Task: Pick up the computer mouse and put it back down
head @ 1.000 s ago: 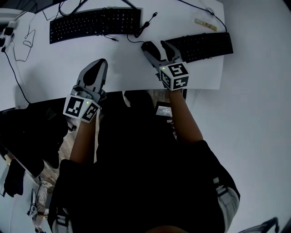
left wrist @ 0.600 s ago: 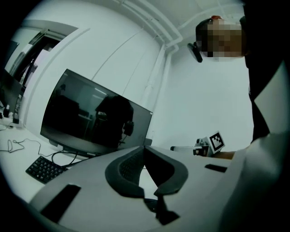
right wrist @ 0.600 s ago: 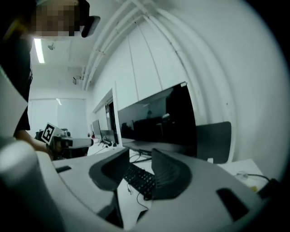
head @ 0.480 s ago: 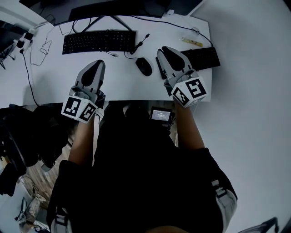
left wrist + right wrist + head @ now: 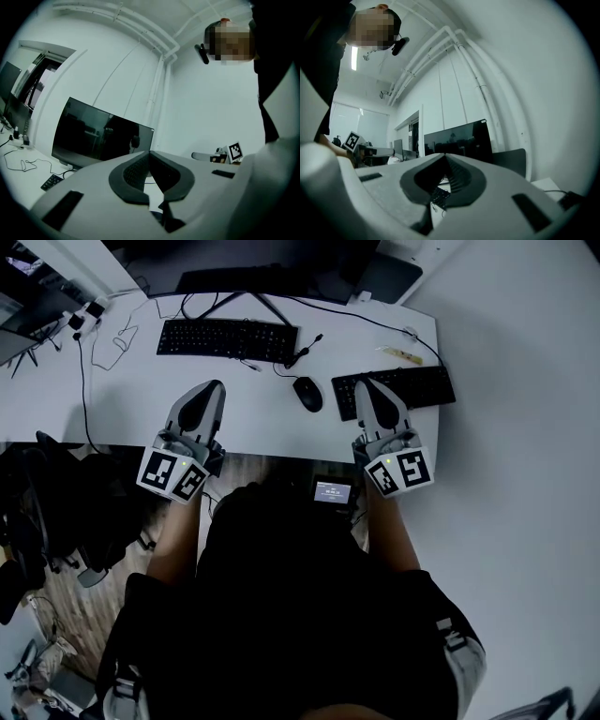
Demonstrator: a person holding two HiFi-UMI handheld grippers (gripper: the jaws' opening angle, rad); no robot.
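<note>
Two grippers: both up off the counter point(image 5: 122, 399) at its near edge, held level and facing the monitor point(image 5: 101, 136).
Left fingers: the left gripper point(image 5: 212, 388) is pressed shut with nothing in it.
Right fingers: the right gripper point(image 5: 367, 386) has just been closing and now its tips meet, with nothing caught between them.
Mouse: the computer mouse point(image 5: 307, 393) lies flat on the counter between the two grippers. It's nearer the right one, and neither is touching it.
Step in hand: no hold on the mouse at all. I'd call this the close of the job or a pause, since the mouse is already down.
Next move: if another pick is wanted, the right gripper has to spread its fingers, tip down and come in leftward over the mouse. The left can stay out of it.
Edges: the right keyboard point(image 5: 398, 387) sits just beside the mouse. A thin cable point(image 5: 302, 351) runs off behind it toward the left keyboard point(image 5: 228, 338), so it could drag on a lift. The counter's near edge is close below.
Open room: there's bare counter left of the mouse and in front of the left keyboard, plenty for a set-down. The right end is crowded and ends at the wall.
</note>
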